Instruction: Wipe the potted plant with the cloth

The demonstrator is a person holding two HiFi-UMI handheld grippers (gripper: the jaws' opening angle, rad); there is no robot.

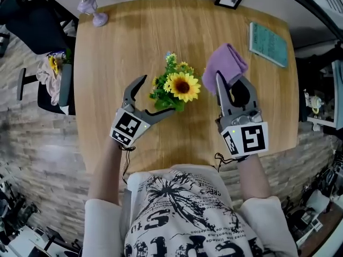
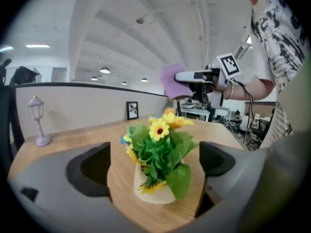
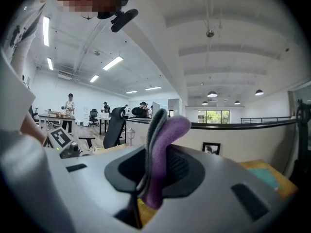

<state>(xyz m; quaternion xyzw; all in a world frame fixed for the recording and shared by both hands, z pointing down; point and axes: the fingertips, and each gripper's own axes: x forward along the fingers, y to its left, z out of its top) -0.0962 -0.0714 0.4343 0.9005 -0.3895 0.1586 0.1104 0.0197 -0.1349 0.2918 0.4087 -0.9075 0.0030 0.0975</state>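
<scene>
We list: left gripper point(image 1: 157, 94) — jaws wide, potted plant point(image 1: 181, 87) between them, untouched; right gripper point(image 1: 231, 79) — clamped on purple cloth point(image 1: 228, 60). Teal book point(image 1: 268, 43): print too small to read.

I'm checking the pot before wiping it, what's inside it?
Yellow flowers and green leaves fill the pot. The leaves cover its mouth, so any soil or filler underneath cannot be seen.

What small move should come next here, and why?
Probably close the left claw on the pot to steady it. Its jaws stand wide apart either side of the pot without touching, while the right claw grips the purple cloth, raised just beside the flowers and ready to wipe.
</scene>
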